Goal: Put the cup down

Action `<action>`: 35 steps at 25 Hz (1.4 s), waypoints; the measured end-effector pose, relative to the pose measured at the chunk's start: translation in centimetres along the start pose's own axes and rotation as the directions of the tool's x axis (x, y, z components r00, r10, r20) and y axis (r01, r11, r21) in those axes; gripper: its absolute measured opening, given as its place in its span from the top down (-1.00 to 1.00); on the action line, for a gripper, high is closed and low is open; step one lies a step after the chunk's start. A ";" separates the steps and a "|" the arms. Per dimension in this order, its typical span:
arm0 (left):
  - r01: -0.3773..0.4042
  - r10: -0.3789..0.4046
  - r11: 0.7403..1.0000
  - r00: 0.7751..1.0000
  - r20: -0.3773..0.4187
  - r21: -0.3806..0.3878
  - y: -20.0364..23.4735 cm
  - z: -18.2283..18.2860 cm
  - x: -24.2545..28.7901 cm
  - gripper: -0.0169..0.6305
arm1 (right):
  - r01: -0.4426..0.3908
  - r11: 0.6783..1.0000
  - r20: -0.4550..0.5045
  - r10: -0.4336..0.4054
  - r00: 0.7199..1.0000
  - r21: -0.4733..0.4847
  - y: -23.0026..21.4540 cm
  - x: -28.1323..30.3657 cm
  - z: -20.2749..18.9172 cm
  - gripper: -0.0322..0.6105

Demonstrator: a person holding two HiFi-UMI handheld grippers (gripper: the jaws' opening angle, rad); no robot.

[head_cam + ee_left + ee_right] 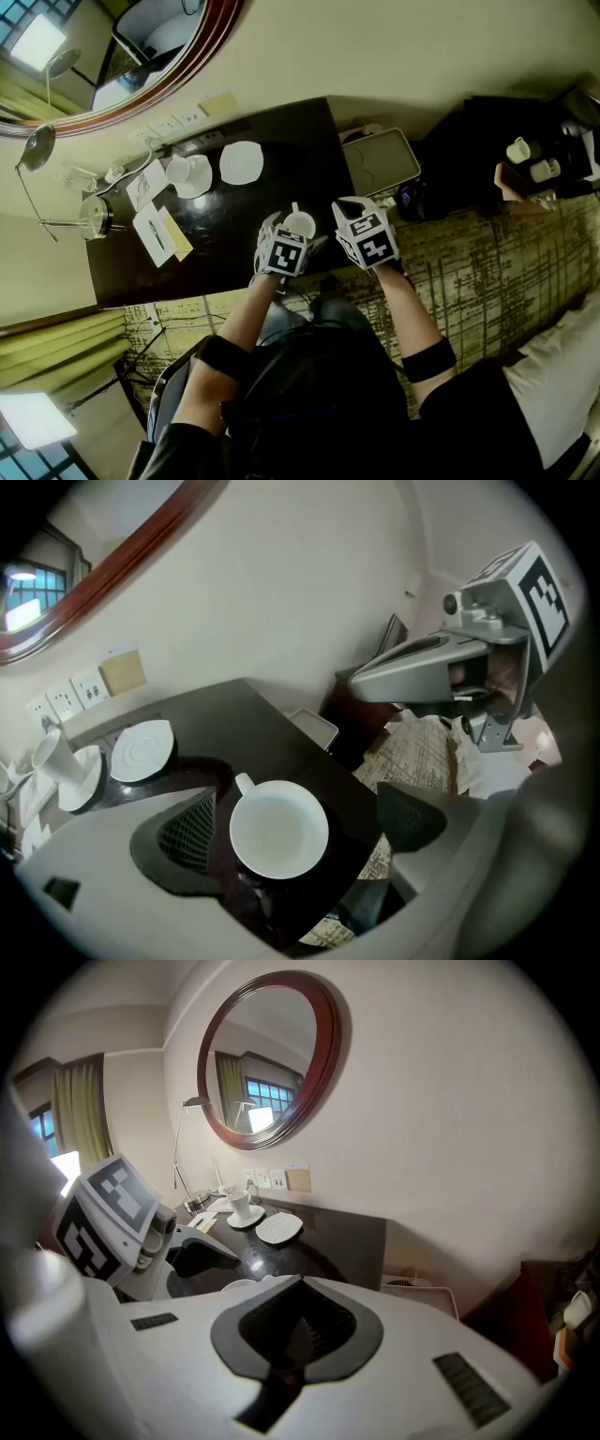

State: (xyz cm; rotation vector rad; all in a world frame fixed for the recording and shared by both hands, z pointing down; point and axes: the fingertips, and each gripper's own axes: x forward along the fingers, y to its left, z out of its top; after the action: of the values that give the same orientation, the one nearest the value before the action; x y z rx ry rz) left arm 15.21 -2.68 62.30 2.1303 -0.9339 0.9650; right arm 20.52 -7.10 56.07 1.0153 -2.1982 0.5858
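Observation:
A white cup [278,829] with a small handle stands upright on the dark table [244,714], close to its near corner. My left gripper [300,827] is open around it: the left pad [187,836] sits close beside the cup and the right pad [412,817] stands well clear. In the head view the cup [300,223] shows just ahead of the left gripper [292,232]. My right gripper [349,206] hovers just right of it, off the table's corner. In its own view the right gripper [295,1330] is shut with nothing between its jaws.
Further back on the table [234,234] an empty saucer [241,161] lies next to a second cup on its saucer [187,173]. Papers [159,230] and a lamp base [94,216] sit at the left end. A white bin [380,161] stands right of the table; a round mirror [122,56] hangs behind.

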 end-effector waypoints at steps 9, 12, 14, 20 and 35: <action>-0.071 0.073 0.997 0.994 -0.075 0.030 1.1 -1.7 3.7 -0.72 | -0.022 0.999 -0.011 0.022 1.000 0.026 -1.6 0.6 -1.8 0.90; -0.072 0.075 0.997 0.993 -0.087 0.034 1.2 -1.8 4.2 -0.72 | -0.028 0.999 -0.016 0.029 0.999 0.028 -1.7 0.7 -2.2 0.90; -0.077 0.081 0.996 0.992 -0.099 0.044 1.3 -2.0 4.4 -0.72 | -0.033 0.999 -0.019 0.034 0.999 0.028 -1.7 0.8 -2.4 0.90; -0.091 0.091 0.996 0.993 -0.075 0.003 1.8 -2.1 4.7 -0.38 | -0.051 0.998 -0.015 0.052 0.999 0.035 -1.5 1.0 -2.4 0.90; -0.096 0.096 0.995 0.995 -0.020 -0.019 4.1 -0.8 2.7 -0.36 | -0.094 0.995 -0.022 0.095 0.995 0.040 1.6 2.2 -0.9 0.90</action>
State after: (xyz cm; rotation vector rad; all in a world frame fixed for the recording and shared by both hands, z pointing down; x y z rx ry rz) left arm 12.98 -5.39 65.90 2.0726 -1.0403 1.0168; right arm 18.50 -6.69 58.07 0.9232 -2.2314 0.6824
